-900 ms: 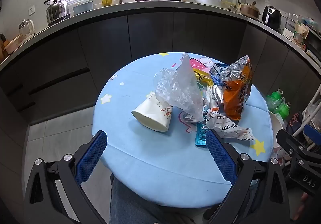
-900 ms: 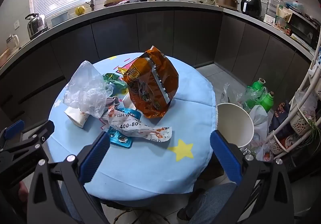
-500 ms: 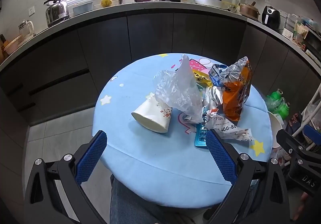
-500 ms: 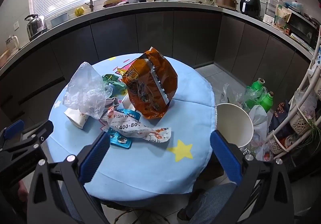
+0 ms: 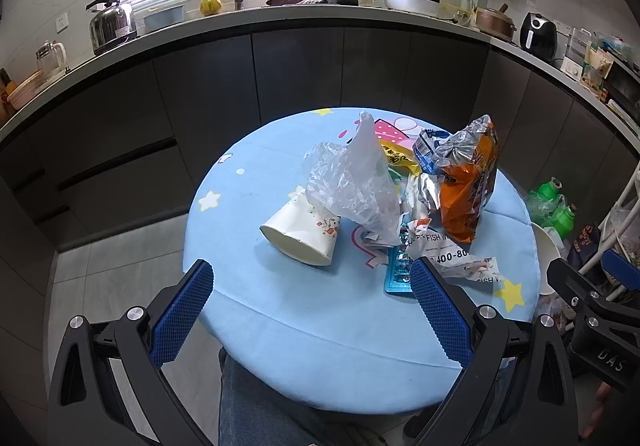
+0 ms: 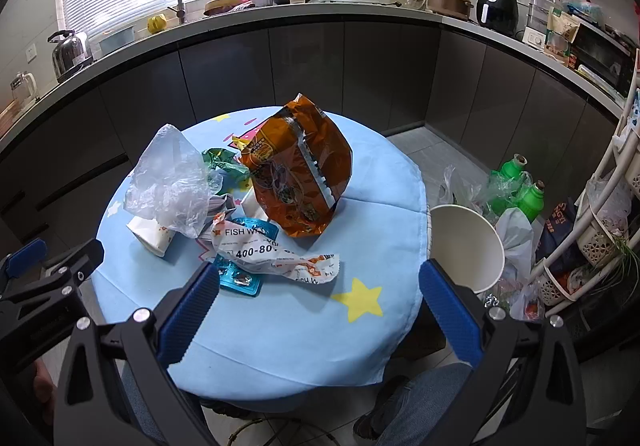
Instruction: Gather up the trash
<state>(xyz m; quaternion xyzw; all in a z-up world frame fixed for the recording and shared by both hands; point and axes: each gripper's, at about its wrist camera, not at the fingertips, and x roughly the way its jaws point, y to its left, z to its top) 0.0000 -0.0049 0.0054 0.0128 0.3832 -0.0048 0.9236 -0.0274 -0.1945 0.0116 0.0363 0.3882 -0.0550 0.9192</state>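
Trash heaped on round blue table (image 5: 320,334): one paper cup (image 5: 302,232), one clear plastic bag (image 5: 356,182), one orange snack bag (image 6: 300,170), one white printed wrapper (image 6: 272,254), one teal blister pack (image 6: 238,278). Cup laid on side, long axis slanted, mouth turned toward near left edge. Snack bag stood upright. Blister pack tucked partly under wrapper. One white bin (image 6: 466,246) seen beside table at right. Left gripper (image 5: 312,310) and right gripper (image 6: 320,310) both held spread wide above near edge, nothing between jaws
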